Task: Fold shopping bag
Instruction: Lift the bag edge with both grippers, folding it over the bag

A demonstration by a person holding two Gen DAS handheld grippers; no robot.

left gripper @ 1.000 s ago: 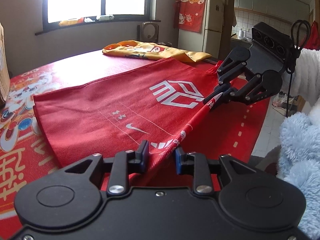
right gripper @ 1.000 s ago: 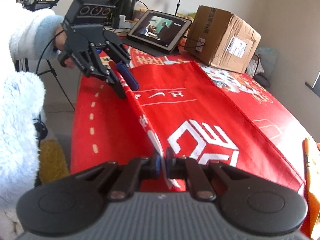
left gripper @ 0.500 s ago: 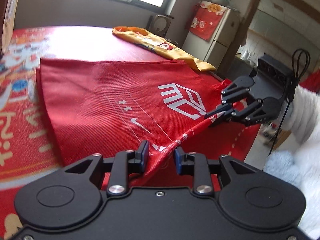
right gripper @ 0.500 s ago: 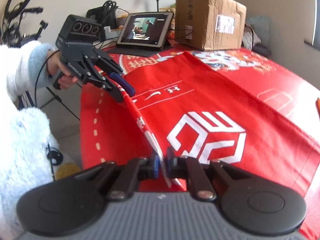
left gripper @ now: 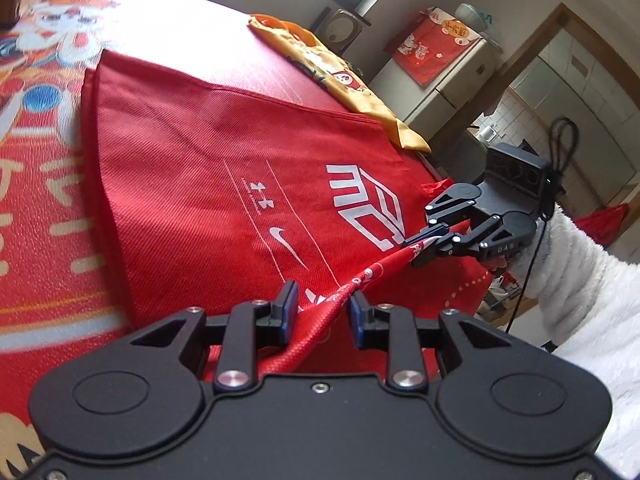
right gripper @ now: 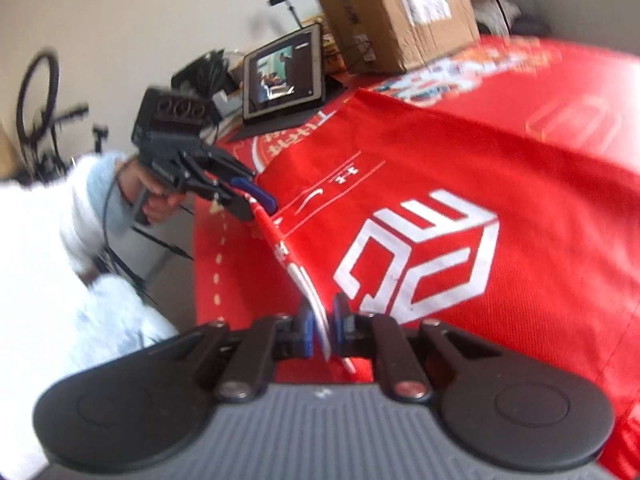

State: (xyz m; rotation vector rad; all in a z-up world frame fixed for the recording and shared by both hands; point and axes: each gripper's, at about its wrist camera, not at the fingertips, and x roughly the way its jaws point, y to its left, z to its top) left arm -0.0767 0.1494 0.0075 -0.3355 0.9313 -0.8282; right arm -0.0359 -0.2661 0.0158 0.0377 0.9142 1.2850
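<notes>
A red shopping bag (left gripper: 220, 168) with white logos lies flat on the red printed tablecloth (left gripper: 40, 120). Its near edge is lifted and stretched taut between my two grippers. In the left wrist view my left gripper (left gripper: 322, 308) holds the bunched edge between its blue pads, with the jaws a little apart around the fabric. My right gripper (left gripper: 420, 242) pinches the same edge farther along. From the right wrist, my right gripper (right gripper: 322, 328) is shut on the thin edge, the bag (right gripper: 460, 184) spreads to the right, and the left gripper (right gripper: 256, 200) grips the far end.
A yellow bag (left gripper: 340, 76) lies at the table's far side, before a fridge (left gripper: 452, 76). A cardboard box (right gripper: 400, 12) and a lit tablet (right gripper: 284, 76) stand at the other end. The table edge (left gripper: 472, 284) runs just beyond the lifted edge. A white fleecy sleeve (left gripper: 580, 272) follows each gripper.
Both grippers have rolled and moved across the table with the bag's edge still taut between them. The grips look the same as before.
</notes>
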